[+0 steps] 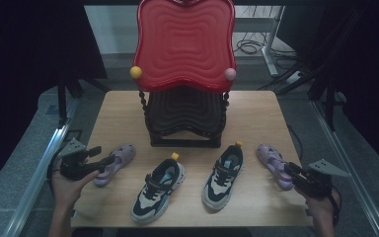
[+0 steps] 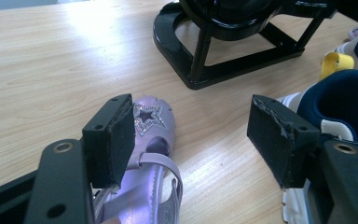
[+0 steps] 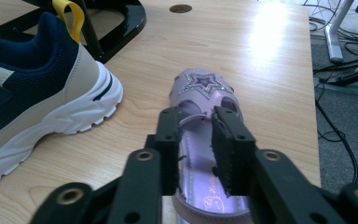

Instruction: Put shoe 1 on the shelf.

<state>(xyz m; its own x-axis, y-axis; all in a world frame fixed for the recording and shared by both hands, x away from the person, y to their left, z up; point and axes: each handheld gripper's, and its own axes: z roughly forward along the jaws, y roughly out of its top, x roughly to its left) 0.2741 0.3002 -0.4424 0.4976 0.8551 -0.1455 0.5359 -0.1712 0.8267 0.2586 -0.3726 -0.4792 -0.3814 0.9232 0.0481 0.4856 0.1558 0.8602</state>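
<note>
Two lilac star sandals lie on the wooden table (image 1: 256, 113). The left sandal (image 1: 114, 163) has its heel end at my left gripper (image 1: 107, 160). In the left gripper view that gripper (image 2: 196, 135) stands wide open, and the sandal (image 2: 154, 135) lies against its left pad, away from the other. The right sandal (image 1: 274, 163) lies at the table's right edge, with my right gripper (image 1: 291, 169) over its heel. In the right gripper view the jaws (image 3: 196, 140) stand a little apart above the sandal (image 3: 205, 93). Its strap lies in the gap and the pads do not press on it.
A pair of navy and white sneakers (image 1: 159, 190) (image 1: 224, 177) sits between the sandals. Behind them stands a rack with a red wavy top (image 1: 185, 44) and a black base (image 1: 185, 138). Cables (image 3: 340, 70) lie on the floor beyond the table's right edge.
</note>
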